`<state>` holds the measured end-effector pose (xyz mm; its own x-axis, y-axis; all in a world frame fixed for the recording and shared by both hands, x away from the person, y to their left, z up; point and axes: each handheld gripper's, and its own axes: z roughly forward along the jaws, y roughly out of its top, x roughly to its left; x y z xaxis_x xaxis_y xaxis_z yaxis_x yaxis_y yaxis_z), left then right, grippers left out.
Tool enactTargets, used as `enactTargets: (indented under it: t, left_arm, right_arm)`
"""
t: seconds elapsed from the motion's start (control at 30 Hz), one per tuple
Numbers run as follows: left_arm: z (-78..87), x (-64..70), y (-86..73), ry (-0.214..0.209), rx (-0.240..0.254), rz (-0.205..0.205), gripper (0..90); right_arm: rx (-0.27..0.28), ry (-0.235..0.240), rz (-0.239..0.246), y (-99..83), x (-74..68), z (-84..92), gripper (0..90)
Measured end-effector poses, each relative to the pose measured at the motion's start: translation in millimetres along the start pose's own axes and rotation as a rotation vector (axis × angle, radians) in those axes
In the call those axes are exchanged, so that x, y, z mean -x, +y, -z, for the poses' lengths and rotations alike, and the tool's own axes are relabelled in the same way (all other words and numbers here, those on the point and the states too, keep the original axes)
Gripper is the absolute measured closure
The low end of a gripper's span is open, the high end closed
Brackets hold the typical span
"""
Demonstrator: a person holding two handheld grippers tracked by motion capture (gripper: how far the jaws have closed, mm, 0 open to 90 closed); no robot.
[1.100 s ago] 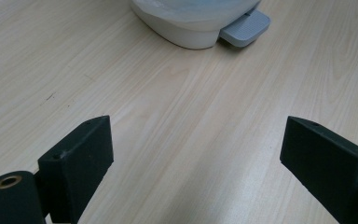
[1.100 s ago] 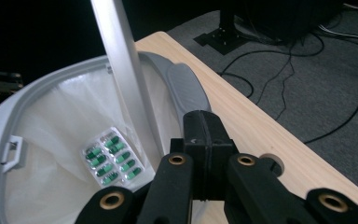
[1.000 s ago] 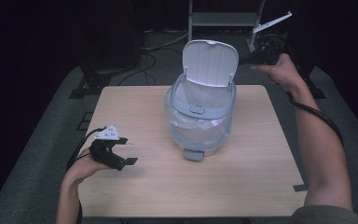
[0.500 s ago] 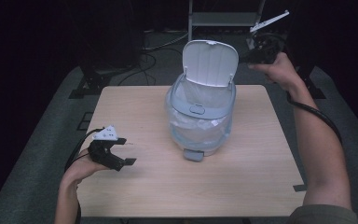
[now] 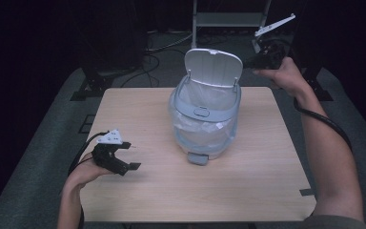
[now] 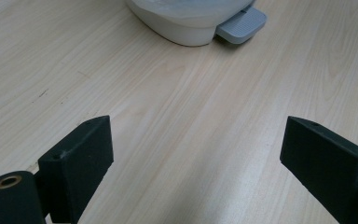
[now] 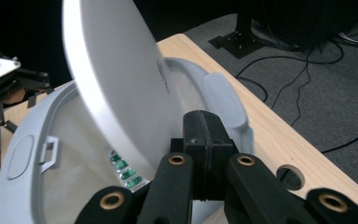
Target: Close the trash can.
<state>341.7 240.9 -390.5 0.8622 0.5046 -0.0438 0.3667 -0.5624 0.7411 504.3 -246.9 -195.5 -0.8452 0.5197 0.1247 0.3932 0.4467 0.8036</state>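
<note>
At the bench's far right, the right gripper [image 5: 262, 59], jaws closed on nothing, nears the bin's [image 5: 205, 126] raised lid [image 5: 213, 67], while the left gripper [image 5: 119, 160] waits open.

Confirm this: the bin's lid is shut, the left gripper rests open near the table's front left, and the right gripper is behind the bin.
Not quite. The lid stands raised, as the high view shows, so the bin is open. The rest holds: left gripper open at the table's front left, right gripper behind the bin.
</note>
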Motion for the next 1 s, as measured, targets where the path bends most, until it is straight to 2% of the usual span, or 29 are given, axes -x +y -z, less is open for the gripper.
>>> enactTargets:
  t: [0.43, 0.6, 1.0]
  left_arm:
    - [-4.4, 1.0, 0.9, -0.006, -0.006, -0.003, 8.5]
    - [-3.5, 1.4, 1.2, -0.005, -0.004, -0.002, 8.5]
    - [-4.3, 2.1, 0.6, 0.0, -0.006, 0.0, 8.5]
  right_arm:
    - [0.004, 0.044, 0.048, -6.3, -24.6, -2.7, 89.7]
    - [-0.011, 0.054, 0.071, -5.9, -35.1, -6.0, 89.7]
    - [-0.024, 0.086, 0.094, -12.9, -47.6, -18.9, 89.7]
